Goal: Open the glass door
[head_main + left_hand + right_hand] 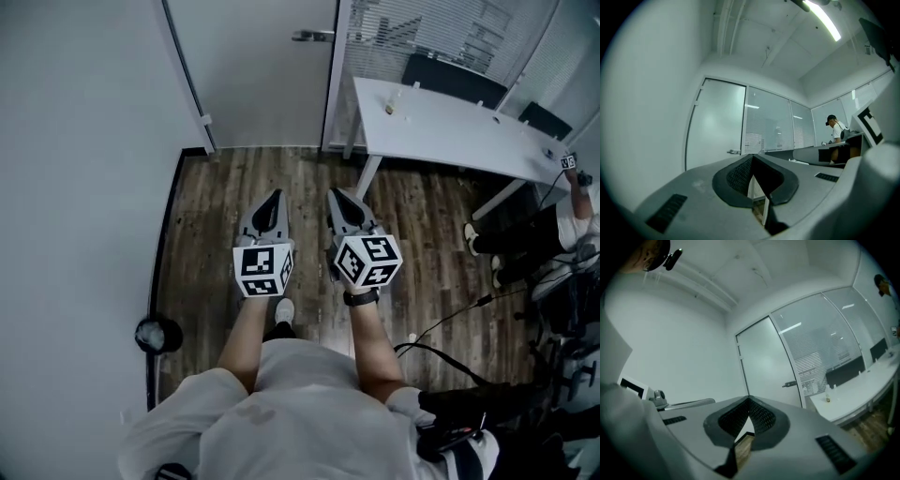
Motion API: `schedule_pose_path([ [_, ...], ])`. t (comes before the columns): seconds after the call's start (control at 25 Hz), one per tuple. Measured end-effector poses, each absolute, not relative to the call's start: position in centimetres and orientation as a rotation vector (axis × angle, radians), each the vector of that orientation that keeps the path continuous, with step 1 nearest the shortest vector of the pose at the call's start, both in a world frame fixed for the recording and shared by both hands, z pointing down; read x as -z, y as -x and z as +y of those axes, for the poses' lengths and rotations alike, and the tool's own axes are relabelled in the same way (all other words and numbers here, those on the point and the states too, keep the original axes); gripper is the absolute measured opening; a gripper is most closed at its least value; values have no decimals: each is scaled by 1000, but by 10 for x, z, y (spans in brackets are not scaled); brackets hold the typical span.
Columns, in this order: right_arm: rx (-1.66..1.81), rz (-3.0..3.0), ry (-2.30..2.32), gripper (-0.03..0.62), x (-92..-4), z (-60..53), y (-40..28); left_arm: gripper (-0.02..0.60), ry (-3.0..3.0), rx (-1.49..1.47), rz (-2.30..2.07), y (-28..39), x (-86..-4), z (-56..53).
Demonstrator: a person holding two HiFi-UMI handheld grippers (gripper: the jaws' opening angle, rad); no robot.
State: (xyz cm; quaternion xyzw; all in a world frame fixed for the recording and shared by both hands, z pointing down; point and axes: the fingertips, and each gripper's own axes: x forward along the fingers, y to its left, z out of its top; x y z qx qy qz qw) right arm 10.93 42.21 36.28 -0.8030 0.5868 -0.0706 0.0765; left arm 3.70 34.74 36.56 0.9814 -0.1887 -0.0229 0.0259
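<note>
The frosted glass door [262,75] stands closed ahead of me, with its metal lever handle [312,36] near its right edge. Both grippers are held level side by side over the wood floor, well short of the door. My left gripper [274,195] is shut and empty, as is my right gripper [336,194]. In the left gripper view the closed tips [751,157] point at the door [717,122] and its handle [734,152]. The right gripper view shows its tips [749,399] together, with the door [764,362] and handle [789,384] beyond.
A white wall [84,187] runs along the left. A white table [450,122] with dark chairs stands at the right, before a glass partition with blinds [422,28]. A seated person [572,225] and floor cables [450,319] are at the right. A round black object [157,335] sits by the wall.
</note>
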Motion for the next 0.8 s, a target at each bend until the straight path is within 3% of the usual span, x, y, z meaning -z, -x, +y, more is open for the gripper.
schedule_pose_path([
  [0.8,67,1723,2565,2,-354,236,-214,2,-3025,128,-519,-149,-365,157],
])
